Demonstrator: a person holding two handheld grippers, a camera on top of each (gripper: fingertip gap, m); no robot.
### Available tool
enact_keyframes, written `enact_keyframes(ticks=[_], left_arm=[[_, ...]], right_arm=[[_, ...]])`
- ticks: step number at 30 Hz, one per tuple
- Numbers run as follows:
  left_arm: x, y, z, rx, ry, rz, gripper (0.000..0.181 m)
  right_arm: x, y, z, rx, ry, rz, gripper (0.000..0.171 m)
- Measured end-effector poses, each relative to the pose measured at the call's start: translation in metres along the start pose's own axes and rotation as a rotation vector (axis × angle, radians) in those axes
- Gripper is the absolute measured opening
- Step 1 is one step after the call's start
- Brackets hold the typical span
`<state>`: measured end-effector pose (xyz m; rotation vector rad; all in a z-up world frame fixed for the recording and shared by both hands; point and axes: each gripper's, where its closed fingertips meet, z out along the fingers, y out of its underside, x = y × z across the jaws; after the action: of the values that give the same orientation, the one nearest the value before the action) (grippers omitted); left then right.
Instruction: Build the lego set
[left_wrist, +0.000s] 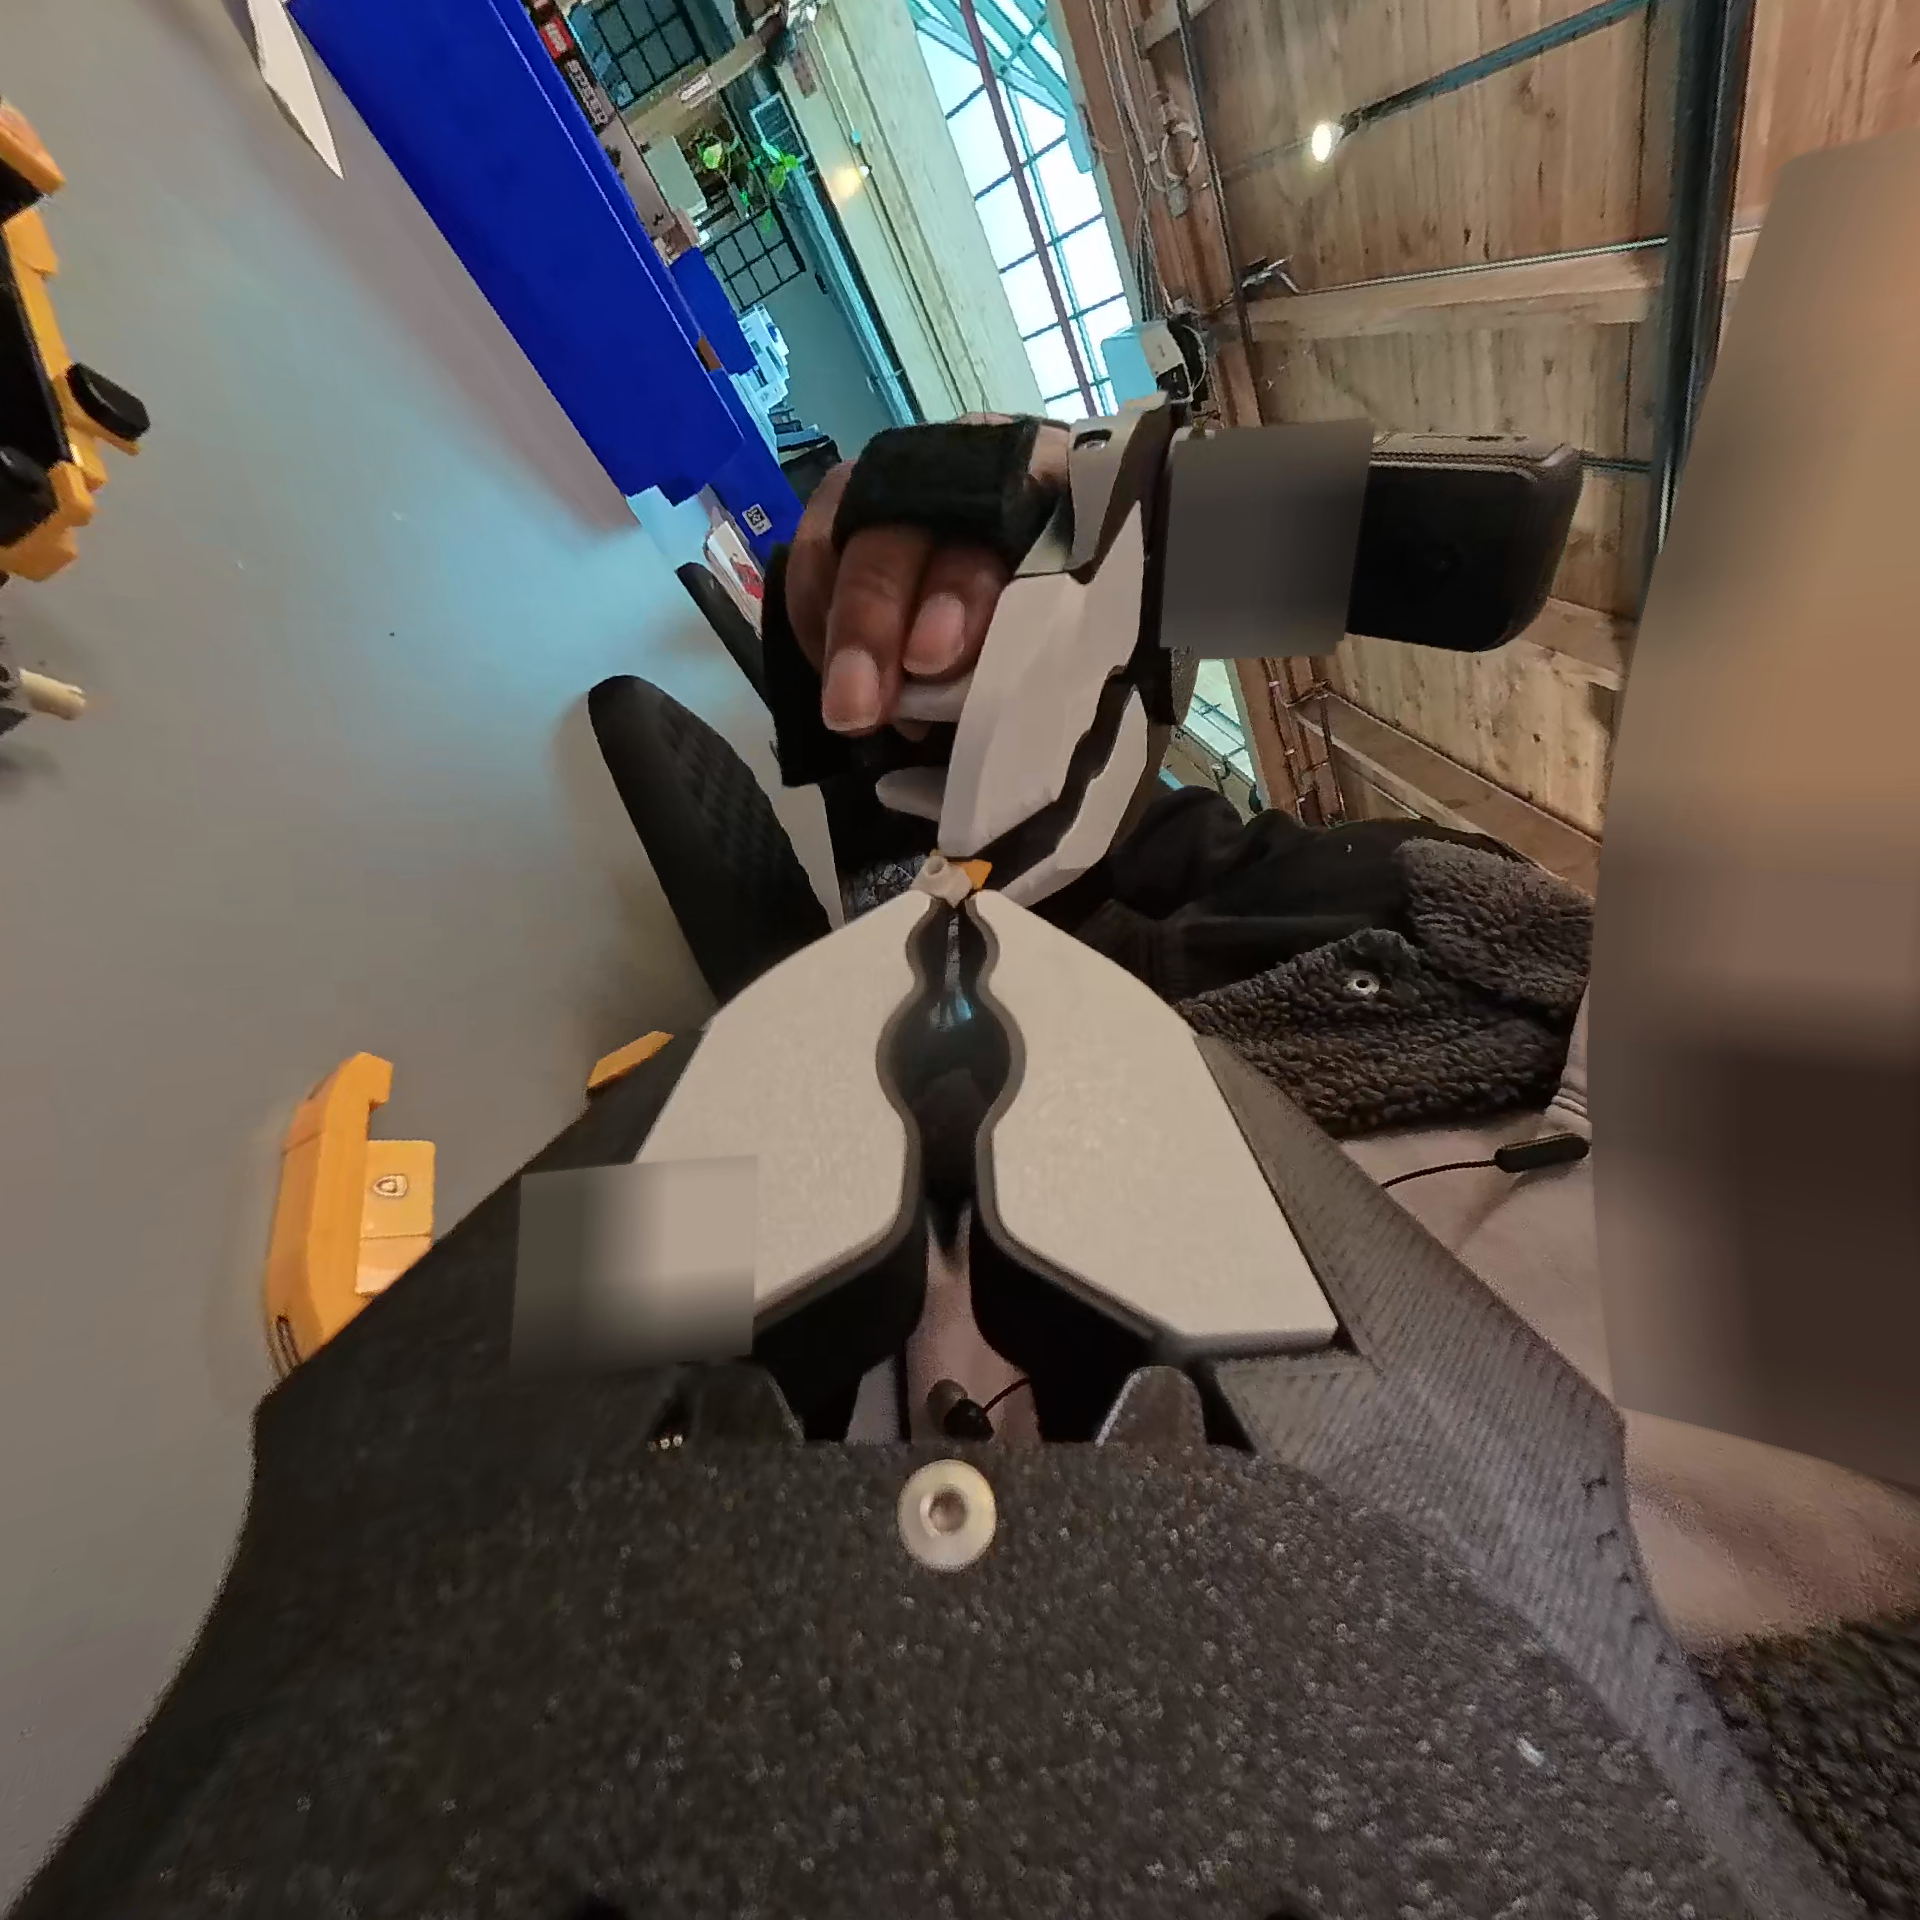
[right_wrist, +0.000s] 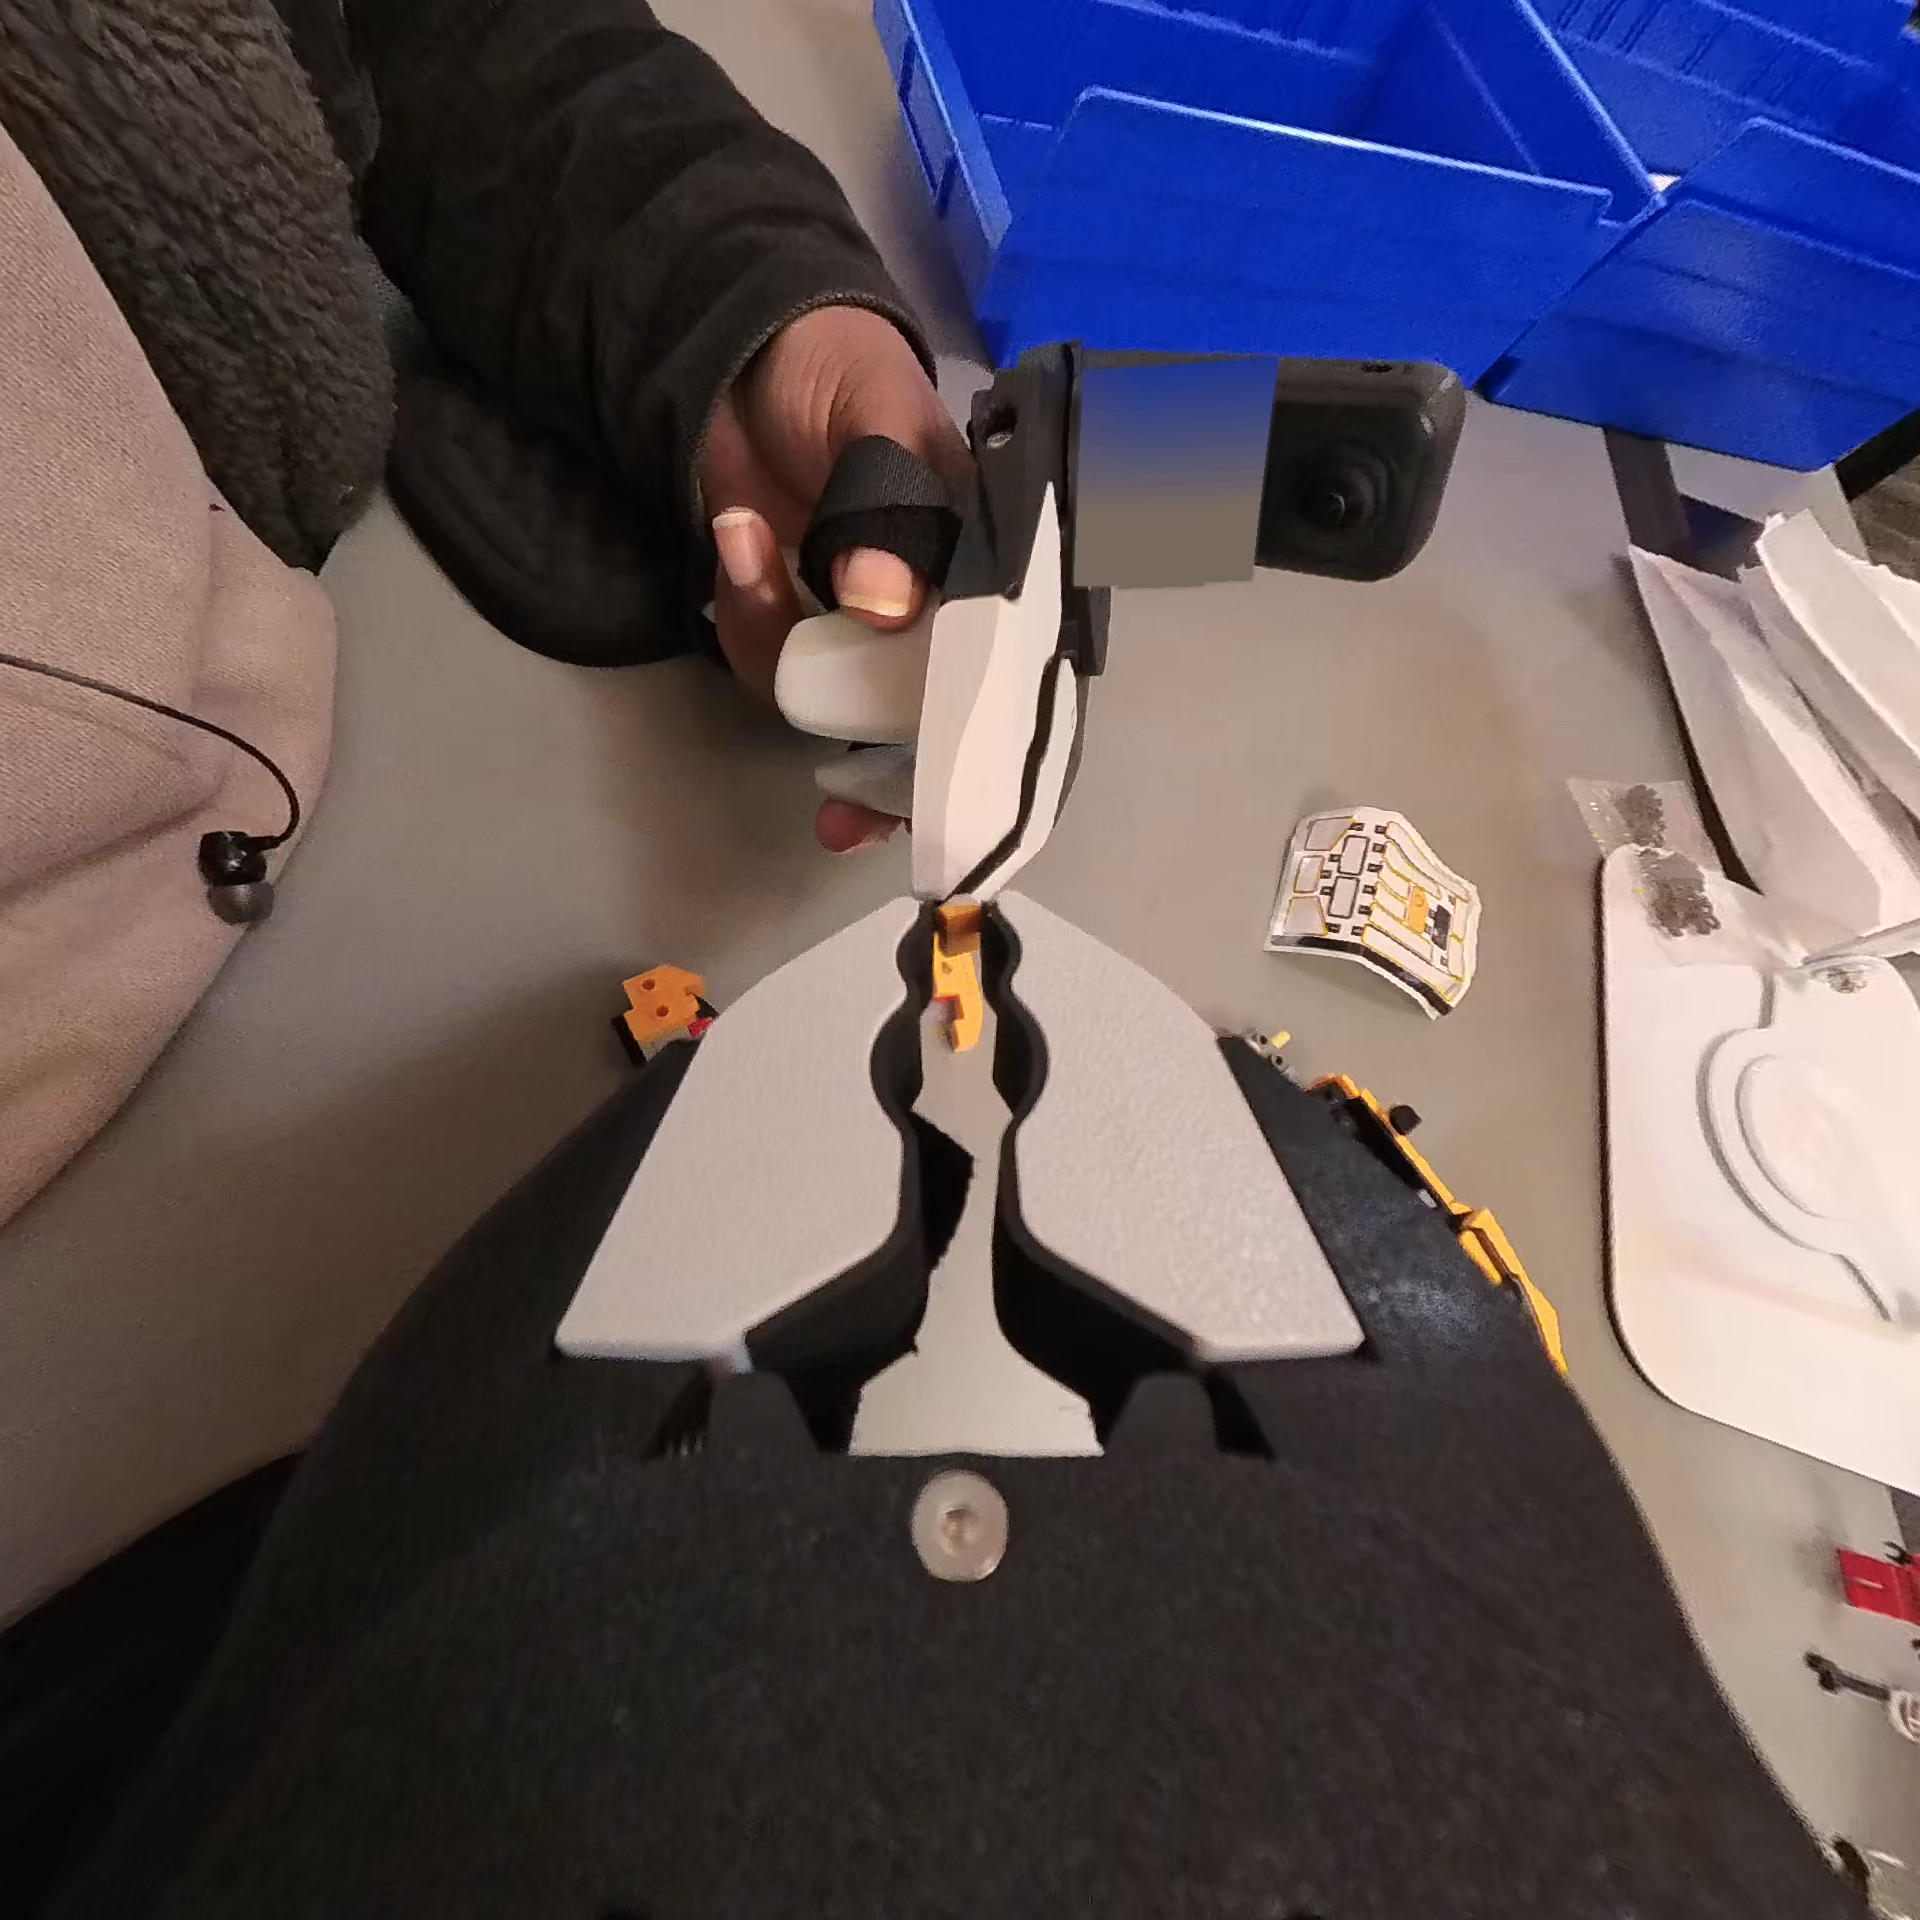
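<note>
Currently the left gripper (left_wrist: 951, 902) pinches a small white pin (left_wrist: 938, 873) tip-to-tip against the orange bracket piece (right_wrist: 957, 971) clamped in the right gripper (right_wrist: 956, 914), so this joint appears unfinished, with loose orange sub-assemblies (right_wrist: 660, 1003) lying beside the fingers.

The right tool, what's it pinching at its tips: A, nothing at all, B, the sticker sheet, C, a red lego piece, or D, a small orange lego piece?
D: in the right wrist view the right tool is closed on a small orange lego piece between its tips, while the sticker sheet lies on the table to the side.
</note>
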<state>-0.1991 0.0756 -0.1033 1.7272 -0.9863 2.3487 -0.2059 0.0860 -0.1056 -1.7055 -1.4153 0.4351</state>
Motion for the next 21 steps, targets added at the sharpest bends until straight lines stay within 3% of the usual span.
enact_keyframes(ticks=[7, 10, 15, 21], left_arm=[[-0.002, 0.004, 0.002, -0.026, -0.025, 0.021, 0.004], [-0.009, 0.003, -0.003, -0.064, -0.13, 0.126, 0.014], [-0.032, 0.03, -0.015, -0.325, -0.407, 0.443, 0.026], [-0.052, 0.074, -0.009, -0.571, -0.585, 0.684, 0.044]], right_arm=[[-0.003, 0.004, 0.0, -0.017, 0.012, 0.03, 0.008], [-0.007, 0.012, 0.001, -0.072, 0.012, 0.036, 0.008], [-0.031, 0.033, 0.007, -0.283, -0.051, -0.002, 0.008], [-0.055, 0.054, 0.02, -0.487, -0.116, -0.051, 0.008]])
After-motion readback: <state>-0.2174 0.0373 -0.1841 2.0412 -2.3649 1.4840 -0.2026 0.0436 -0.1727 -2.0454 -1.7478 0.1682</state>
